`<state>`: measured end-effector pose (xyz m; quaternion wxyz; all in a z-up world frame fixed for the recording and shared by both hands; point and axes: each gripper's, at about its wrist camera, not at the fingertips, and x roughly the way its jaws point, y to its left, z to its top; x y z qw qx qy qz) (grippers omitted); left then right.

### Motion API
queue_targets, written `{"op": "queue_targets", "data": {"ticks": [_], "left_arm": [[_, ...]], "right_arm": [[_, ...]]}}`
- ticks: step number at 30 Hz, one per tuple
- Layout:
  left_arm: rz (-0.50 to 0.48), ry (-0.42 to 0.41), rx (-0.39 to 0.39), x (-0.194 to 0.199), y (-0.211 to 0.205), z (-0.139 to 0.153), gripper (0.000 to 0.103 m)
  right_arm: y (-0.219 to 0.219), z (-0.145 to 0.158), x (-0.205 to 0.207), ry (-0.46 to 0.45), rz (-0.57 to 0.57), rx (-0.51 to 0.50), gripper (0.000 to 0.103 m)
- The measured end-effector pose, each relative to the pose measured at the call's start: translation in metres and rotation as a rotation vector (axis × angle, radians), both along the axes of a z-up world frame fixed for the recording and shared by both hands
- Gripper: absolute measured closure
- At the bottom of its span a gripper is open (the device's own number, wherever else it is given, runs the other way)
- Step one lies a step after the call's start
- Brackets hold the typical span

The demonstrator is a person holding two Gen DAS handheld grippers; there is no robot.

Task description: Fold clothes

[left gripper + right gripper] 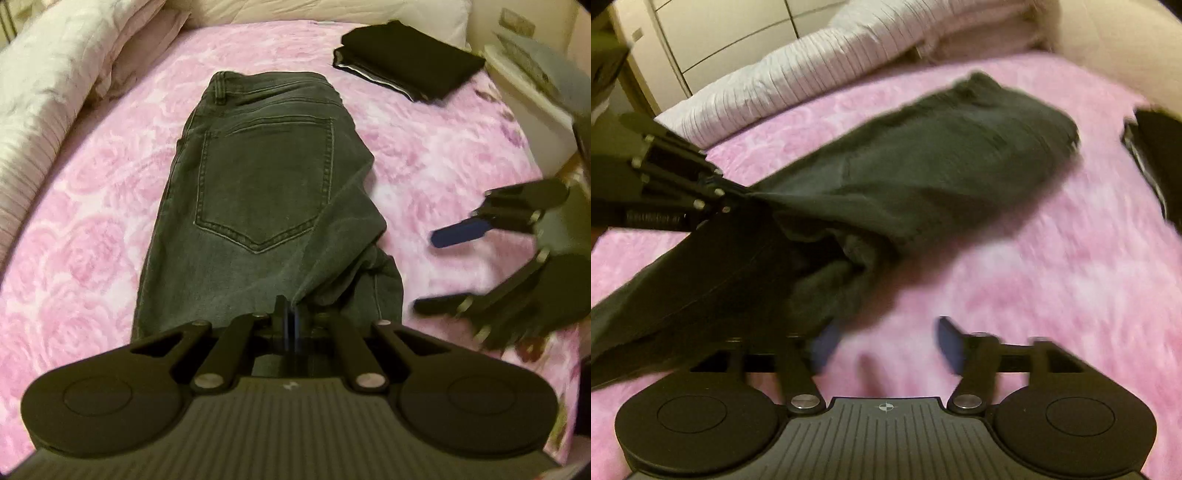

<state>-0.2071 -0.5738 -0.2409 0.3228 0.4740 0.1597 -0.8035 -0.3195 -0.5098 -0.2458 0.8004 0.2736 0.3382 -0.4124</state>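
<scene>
Dark grey jeans (258, 184) lie on the pink bed cover, back pocket up, waistband at the far end. My left gripper (290, 314) is shut on a raised fold of the jeans at their near end. In the right wrist view the jeans (942, 162) stretch from that left gripper (729, 194) at the left toward the far right, blurred by motion. My right gripper (886, 347) is open over the bare cover just right of the jeans, nothing between its blue pads. The left wrist view shows it (430, 269) to the right of the jeans, jaws apart.
A folded black garment (410, 62) rests at the far right of the pink cover (92, 206); it also shows at the right edge (1156, 158). White pillows and bedding (55, 85) line the left and far sides. A white bedside unit (532, 96) stands at the right.
</scene>
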Motion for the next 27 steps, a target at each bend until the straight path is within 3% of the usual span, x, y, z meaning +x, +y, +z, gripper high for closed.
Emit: {"op": "queue_targets", "data": {"ticks": [2, 7, 10, 12, 17, 23, 27], "left_arm": [[0.0, 0.017, 0.015, 0.002, -0.003, -0.001, 0.1], [0.0, 0.062, 0.055, 0.005, -0.009, -0.003, 0.1], [0.0, 0.074, 0.072, 0.005, -0.01, -0.008, 0.093], [-0.011, 0.098, 0.099, 0.004, -0.009, -0.007, 0.079], [-0.096, 0.182, 0.186, 0.004, -0.002, 0.001, 0.075], [-0.057, 0.306, 0.22, 0.021, -0.028, 0.01, 0.075], [-0.004, 0.169, 0.135, 0.008, -0.053, -0.012, 0.075]], "right_arm": [[0.001, -0.003, 0.018, 0.029, 0.019, -0.073, 0.033], [0.002, -0.028, 0.056, 0.24, 0.061, -0.305, 0.033], [0.001, -0.044, 0.068, 0.362, 0.055, -0.432, 0.033], [0.0, -0.038, 0.055, 0.379, -0.002, -0.487, 0.033], [0.022, -0.018, 0.027, 0.373, -0.031, -0.53, 0.033], [0.021, -0.034, 0.029, 0.381, -0.095, -0.424, 0.033], [0.025, -0.038, 0.028, 0.37, -0.099, -0.417, 0.033]]}}
